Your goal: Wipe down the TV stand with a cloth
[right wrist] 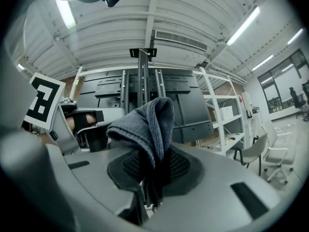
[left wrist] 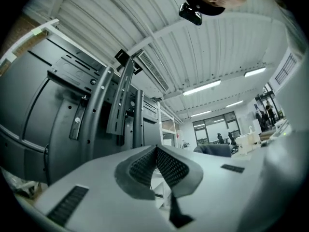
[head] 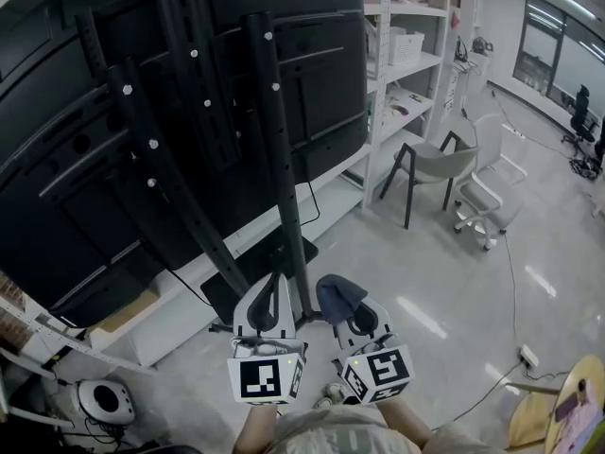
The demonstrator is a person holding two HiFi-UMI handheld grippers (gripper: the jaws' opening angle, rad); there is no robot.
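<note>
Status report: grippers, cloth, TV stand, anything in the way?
Right gripper shut on cloth. Left gripper shut, empty. TV stand ahead, not yet touched. No obstruction seen.

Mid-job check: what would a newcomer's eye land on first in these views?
The black TV stand, its tall drilled columns carrying a big dark screen seen from behind, fills the upper left of the head view. Low in the middle, the right gripper is shut on a dark grey cloth. The left gripper beside it is shut with nothing between its jaws.
</note>
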